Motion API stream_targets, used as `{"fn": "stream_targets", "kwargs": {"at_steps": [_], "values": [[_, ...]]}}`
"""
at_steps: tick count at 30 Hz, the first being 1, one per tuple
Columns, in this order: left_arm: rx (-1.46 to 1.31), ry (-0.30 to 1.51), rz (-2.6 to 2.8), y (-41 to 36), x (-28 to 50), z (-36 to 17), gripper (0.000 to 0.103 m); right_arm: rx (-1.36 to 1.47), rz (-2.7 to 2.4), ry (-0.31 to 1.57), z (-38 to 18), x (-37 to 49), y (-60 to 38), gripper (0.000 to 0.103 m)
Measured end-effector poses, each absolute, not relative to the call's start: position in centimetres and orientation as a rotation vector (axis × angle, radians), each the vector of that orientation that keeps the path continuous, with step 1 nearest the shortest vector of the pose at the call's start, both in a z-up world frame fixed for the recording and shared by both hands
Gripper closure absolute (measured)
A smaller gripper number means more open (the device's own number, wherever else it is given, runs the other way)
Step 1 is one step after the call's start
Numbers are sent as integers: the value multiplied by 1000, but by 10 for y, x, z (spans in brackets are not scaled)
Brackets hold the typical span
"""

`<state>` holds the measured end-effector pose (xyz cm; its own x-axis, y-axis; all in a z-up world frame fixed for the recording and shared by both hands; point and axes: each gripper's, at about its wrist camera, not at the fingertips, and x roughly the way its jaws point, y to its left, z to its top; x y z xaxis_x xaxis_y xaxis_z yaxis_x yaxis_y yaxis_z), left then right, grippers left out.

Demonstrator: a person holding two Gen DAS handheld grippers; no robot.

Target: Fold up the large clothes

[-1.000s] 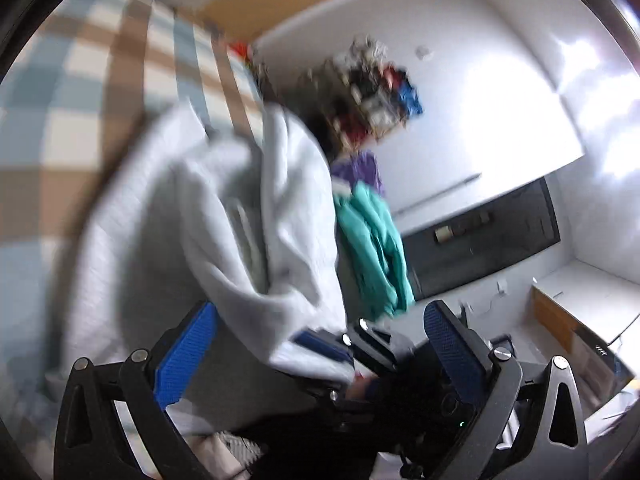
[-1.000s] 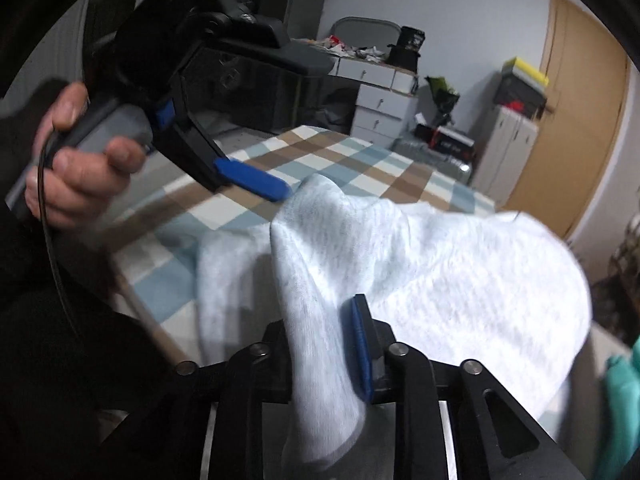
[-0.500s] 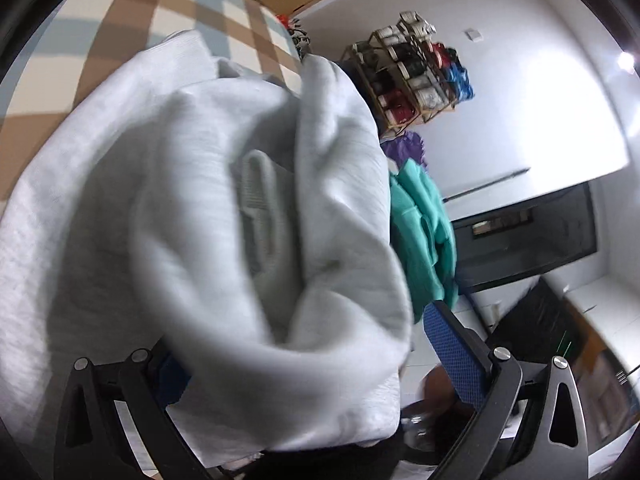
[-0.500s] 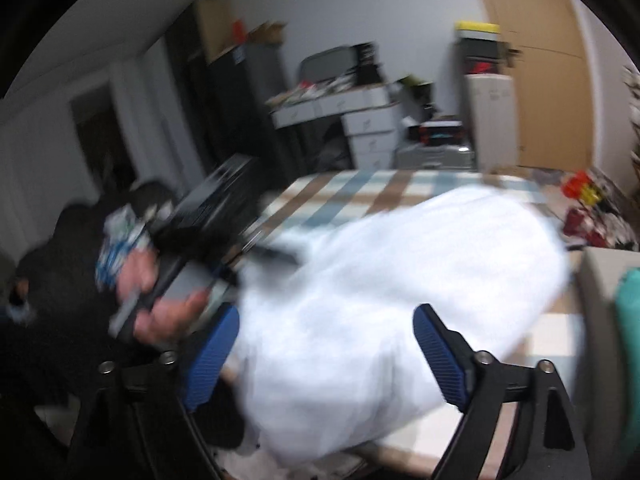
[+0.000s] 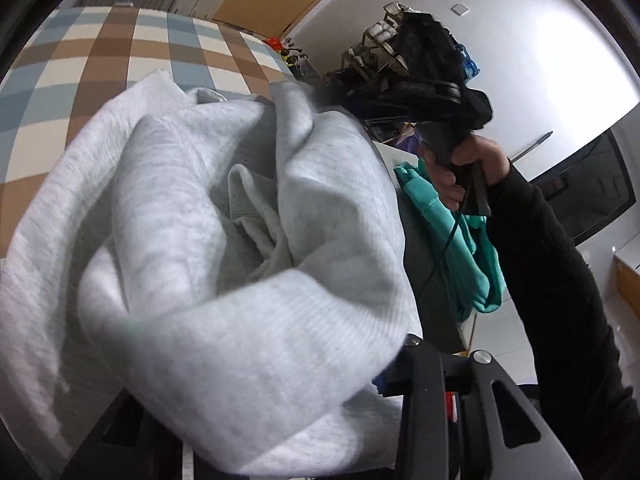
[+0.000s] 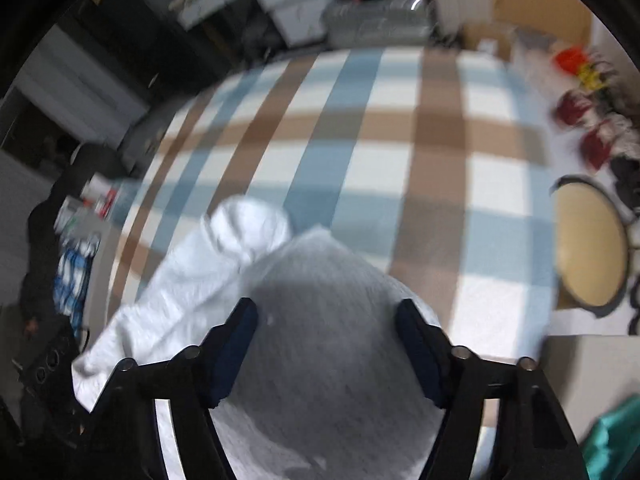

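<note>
A light grey sweatshirt lies bunched on the checked table. In the left wrist view it drapes over my left gripper and hides the fingers; the jaws look shut on a thick fold of it. My right gripper shows there, held in a hand above the far side of the sweatshirt. In the right wrist view my right gripper is open and empty, hovering over the sweatshirt, which lies at the near edge of the table.
A teal garment hangs off a surface to the right of the table. A round stool stands beside the table's right edge. Drawers, boxes and a shoe rack line the walls.
My right gripper let go of the sweatshirt, opened and rose above it. My left gripper moved into the cloth and closed on a fold, which now covers its fingers.
</note>
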<state>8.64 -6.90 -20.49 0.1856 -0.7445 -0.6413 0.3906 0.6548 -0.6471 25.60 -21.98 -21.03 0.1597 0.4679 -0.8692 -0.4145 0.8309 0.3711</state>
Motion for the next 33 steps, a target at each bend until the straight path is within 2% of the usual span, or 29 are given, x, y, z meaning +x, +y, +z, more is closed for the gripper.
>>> {"fn": "stream_targets", "kwargs": {"at_steps": [1, 2, 8, 11, 12, 13, 14, 16, 18, 19, 20, 21, 22, 24, 25, 26, 27, 29, 31, 33], "values": [[-370, 1120, -823, -73, 87, -204, 75, 64, 650, 1242, -207, 253, -219, 94], [-366, 1115, -823, -73, 87, -203, 77, 85, 653, 1207, -201, 246, -220, 98], [-296, 1044, -840, -80, 73, -184, 82, 70, 650, 1091, -182, 215, -224, 99], [-290, 1037, -814, -84, 69, -191, 81, 150, 627, 1109, -177, 229, -235, 87], [-295, 1038, -806, -82, 69, -195, 80, 148, 622, 1121, -176, 241, -234, 56], [-317, 1040, -792, -79, 71, -198, 78, 123, 618, 1140, -179, 249, -230, 18], [-344, 1047, -782, -78, 74, -202, 75, 76, 600, 1149, -182, 254, -225, 14], [-361, 1073, -772, -75, 78, -205, 66, 20, 627, 1215, -191, 265, -213, 15], [-347, 1078, -779, -74, 78, -206, 65, -29, 655, 1279, -203, 273, -201, 15], [-339, 1073, -782, -74, 78, -205, 63, -57, 677, 1305, -208, 275, -193, 17], [-331, 1074, -780, -74, 79, -205, 55, -80, 698, 1316, -211, 276, -188, 19], [-326, 1080, -773, -76, 81, -207, 50, -95, 713, 1323, -214, 277, -184, 27], [-328, 1087, -766, -77, 83, -209, 46, -86, 739, 1346, -217, 277, -181, 42], [-377, 1125, -787, -77, 92, -218, 45, -112, 752, 1360, -218, 270, -178, 54], [-402, 1141, -806, -77, 95, -220, 46, -138, 759, 1349, -218, 264, -177, 55], [-429, 1151, -830, -78, 97, -222, 61, -145, 759, 1322, -218, 257, -181, 57], [-435, 1154, -851, -80, 100, -221, 67, -132, 751, 1303, -217, 254, -185, 59], [-421, 1143, -857, -83, 103, -217, 76, -79, 720, 1235, -211, 239, -196, 70], [-415, 1124, -863, -84, 102, -211, 81, -58, 694, 1167, -203, 225, -203, 92], [-392, 1088, -875, -85, 97, -201, 84, 25, 684, 1078, -188, 209, -215, 95]]}}
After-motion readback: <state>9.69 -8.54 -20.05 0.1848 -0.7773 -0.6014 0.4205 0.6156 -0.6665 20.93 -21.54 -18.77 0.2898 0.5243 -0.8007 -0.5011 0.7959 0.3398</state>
